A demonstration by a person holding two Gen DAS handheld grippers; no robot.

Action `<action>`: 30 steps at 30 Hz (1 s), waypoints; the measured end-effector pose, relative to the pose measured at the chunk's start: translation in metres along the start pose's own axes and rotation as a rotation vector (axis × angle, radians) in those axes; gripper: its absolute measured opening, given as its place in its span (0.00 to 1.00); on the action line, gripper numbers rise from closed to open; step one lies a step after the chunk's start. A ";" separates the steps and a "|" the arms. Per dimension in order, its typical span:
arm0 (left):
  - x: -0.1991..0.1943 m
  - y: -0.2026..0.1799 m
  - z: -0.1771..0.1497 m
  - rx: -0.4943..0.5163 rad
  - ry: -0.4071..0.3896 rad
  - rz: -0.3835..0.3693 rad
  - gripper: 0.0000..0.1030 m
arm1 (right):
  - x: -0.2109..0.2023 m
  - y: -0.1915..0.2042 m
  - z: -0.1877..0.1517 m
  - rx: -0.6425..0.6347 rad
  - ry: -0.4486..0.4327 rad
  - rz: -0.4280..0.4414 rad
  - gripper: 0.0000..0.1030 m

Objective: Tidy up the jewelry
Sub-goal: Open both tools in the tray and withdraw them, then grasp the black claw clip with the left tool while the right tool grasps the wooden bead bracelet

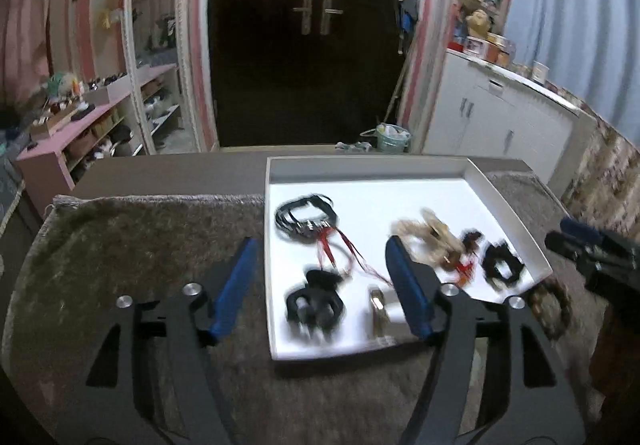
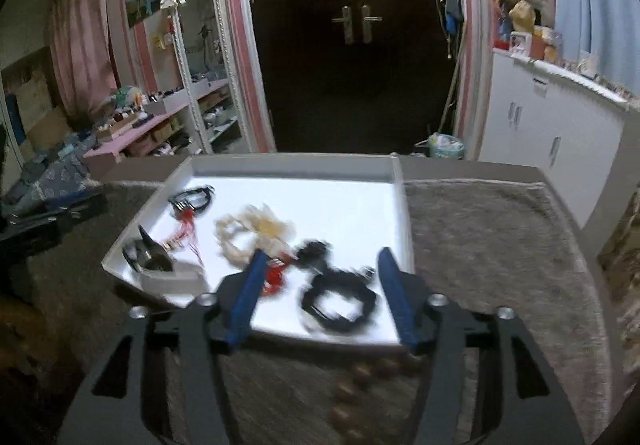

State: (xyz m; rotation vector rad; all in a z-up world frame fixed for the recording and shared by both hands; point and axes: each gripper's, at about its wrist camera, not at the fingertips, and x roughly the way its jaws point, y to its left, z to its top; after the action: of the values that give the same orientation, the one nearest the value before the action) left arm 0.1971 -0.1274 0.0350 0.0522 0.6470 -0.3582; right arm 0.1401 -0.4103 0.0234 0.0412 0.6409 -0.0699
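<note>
Smooth matt white tray (image 1: pixel 508 201); rough fuzzy grey cloth (image 1: pixel 140 245).

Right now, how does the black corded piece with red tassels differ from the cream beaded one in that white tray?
The black corded piece is dark, thin cord coiled in a loop with red tassels trailing toward the camera; the cream beaded piece is pale, chunkier and piled loosely. In the left wrist view the black one lies nearer the tray's left side, the cream one further right. Both rest inside the white tray, untouched by either gripper.
</note>
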 end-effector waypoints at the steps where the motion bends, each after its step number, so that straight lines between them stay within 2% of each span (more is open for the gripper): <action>1: -0.008 -0.005 -0.007 0.011 0.000 0.005 0.68 | -0.006 -0.009 -0.008 -0.007 0.010 -0.015 0.58; 4: -0.022 -0.024 -0.029 0.048 0.018 -0.002 0.70 | -0.018 -0.033 -0.026 0.003 0.040 -0.041 0.59; 5: -0.023 -0.029 -0.034 0.056 0.025 -0.004 0.72 | -0.023 -0.045 -0.036 0.019 0.051 -0.049 0.63; 6: -0.022 -0.034 -0.039 0.063 0.035 -0.007 0.72 | -0.024 -0.055 -0.042 0.032 0.060 -0.052 0.67; 10: -0.008 -0.058 -0.060 0.084 0.102 -0.043 0.72 | -0.026 -0.078 -0.060 0.056 0.100 -0.047 0.68; 16: 0.011 -0.080 -0.073 0.102 0.147 -0.025 0.72 | -0.016 -0.084 -0.071 0.062 0.146 -0.047 0.68; 19: 0.019 -0.087 -0.074 0.106 0.160 -0.011 0.72 | -0.006 -0.075 -0.072 0.024 0.165 -0.065 0.67; 22: 0.029 -0.093 -0.077 0.113 0.173 0.000 0.72 | 0.005 -0.072 -0.071 0.010 0.185 -0.089 0.57; 24: 0.035 -0.096 -0.077 0.112 0.184 -0.003 0.72 | 0.013 -0.075 -0.071 0.011 0.201 -0.112 0.43; 27: 0.044 -0.100 -0.078 0.114 0.201 -0.011 0.70 | 0.023 -0.083 -0.073 0.034 0.228 -0.104 0.37; 29: 0.049 -0.103 -0.078 0.129 0.221 -0.025 0.57 | 0.025 -0.086 -0.073 0.043 0.231 -0.083 0.37; 30: 0.053 -0.105 -0.078 0.135 0.231 -0.029 0.55 | 0.026 -0.085 -0.073 0.039 0.234 -0.078 0.37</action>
State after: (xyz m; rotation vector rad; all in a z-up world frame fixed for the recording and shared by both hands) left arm 0.1545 -0.2297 -0.0524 0.2151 0.8517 -0.4276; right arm 0.1103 -0.4922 -0.0522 0.0621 0.8749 -0.1546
